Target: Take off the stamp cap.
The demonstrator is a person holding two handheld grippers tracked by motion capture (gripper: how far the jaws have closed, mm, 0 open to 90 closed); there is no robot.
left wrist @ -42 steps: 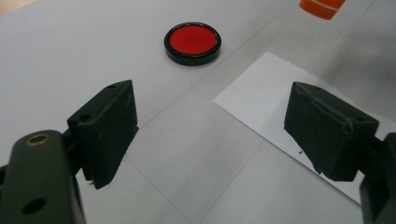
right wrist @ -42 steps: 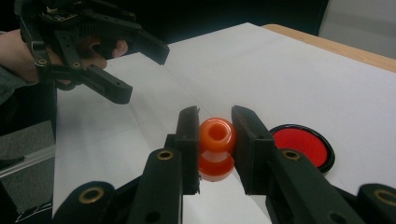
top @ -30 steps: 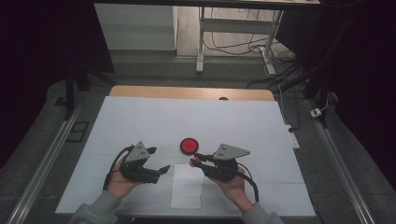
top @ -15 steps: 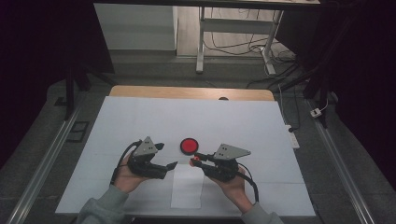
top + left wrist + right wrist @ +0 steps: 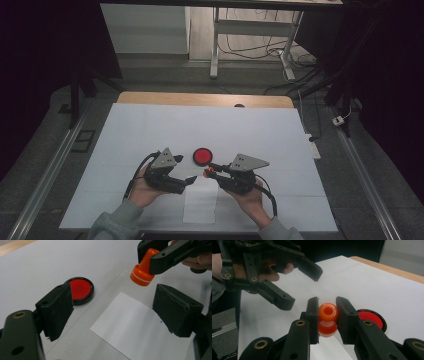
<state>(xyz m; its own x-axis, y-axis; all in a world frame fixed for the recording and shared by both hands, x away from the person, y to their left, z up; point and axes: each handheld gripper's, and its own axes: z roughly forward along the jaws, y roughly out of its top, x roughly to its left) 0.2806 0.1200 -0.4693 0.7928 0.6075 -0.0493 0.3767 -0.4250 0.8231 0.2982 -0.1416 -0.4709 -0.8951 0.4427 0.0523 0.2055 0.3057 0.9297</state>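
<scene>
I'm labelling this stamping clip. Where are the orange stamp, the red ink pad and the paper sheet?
orange stamp (image 5: 142, 277), left gripper view, its base.
red ink pad (image 5: 202, 156), high view, red centre.
paper sheet (image 5: 140, 327), left gripper view, its middle.

In your right gripper view, the fingers cover both sides of the orange stamp, and its base is hidden. The red ink pad is partly behind one finger. In your left gripper view, a finger hides the ink pad's near edge, and the sheet of paper runs off the bottom edge. From the high view, the stamp is too small to make out.
</scene>
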